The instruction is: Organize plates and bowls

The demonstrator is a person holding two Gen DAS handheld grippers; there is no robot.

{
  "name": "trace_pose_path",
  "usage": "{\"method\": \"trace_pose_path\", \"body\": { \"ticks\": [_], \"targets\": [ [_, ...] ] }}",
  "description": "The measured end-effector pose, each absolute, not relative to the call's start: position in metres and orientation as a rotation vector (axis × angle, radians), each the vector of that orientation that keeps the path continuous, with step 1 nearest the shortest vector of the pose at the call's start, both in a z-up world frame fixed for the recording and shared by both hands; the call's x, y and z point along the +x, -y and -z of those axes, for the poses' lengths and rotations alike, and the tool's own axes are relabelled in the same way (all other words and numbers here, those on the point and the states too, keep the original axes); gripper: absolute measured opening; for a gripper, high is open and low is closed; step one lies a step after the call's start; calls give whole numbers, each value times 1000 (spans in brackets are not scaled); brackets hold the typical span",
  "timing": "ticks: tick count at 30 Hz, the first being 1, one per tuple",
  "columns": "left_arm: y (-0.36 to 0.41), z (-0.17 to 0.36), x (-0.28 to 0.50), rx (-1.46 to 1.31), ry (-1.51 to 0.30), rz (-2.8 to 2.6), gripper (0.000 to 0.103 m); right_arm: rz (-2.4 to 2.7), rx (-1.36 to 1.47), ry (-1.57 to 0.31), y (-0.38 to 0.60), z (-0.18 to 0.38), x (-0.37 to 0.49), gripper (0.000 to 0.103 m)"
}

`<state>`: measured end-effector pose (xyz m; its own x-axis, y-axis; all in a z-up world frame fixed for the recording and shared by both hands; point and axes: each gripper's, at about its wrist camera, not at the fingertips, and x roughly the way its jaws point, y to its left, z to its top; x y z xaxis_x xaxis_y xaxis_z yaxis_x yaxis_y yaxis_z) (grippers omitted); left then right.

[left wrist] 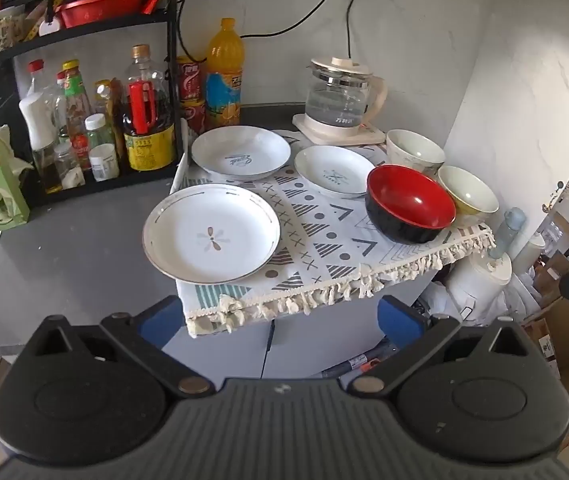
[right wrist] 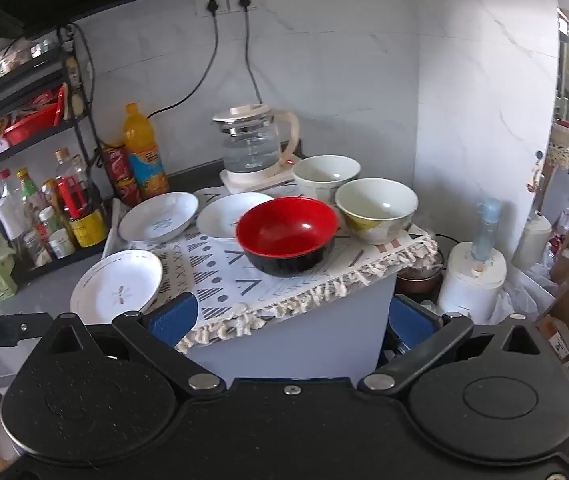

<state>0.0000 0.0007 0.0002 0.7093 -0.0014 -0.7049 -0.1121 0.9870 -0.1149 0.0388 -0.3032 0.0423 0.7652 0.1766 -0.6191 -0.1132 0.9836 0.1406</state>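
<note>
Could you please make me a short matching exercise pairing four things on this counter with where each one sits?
Things:
1. Flower plate
2. Red bowl
3. Kettle
4. Juice bottle

Places:
A. On a white base at the back of the cloth
B. Beside the black rack, at the wall
C. Over the cloth's near left edge
D. On the cloth, in front of two pale bowls

Pairs: 1-C, 2-D, 3-A, 4-B

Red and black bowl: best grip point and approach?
Pinch the near rim of the red and black bowl, one finger inside, one outside, coming from the front edge of the patterned cloth. It sits upright, and plates and bowls crowd its back and sides.
</note>
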Motion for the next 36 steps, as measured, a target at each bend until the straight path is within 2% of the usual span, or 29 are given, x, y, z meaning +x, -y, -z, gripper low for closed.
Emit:
{"method": "trace_pose_path", "body": {
  "ticks": [9,36],
  "targets": [
    [-16,-1,-5,-153,-781,-61,103,-146,41,-675,260,-46,18,103],
    [-6,1,-10,-146,-793,-107,103,-246,31,-710,275,-47,31,103]
  ]
}}
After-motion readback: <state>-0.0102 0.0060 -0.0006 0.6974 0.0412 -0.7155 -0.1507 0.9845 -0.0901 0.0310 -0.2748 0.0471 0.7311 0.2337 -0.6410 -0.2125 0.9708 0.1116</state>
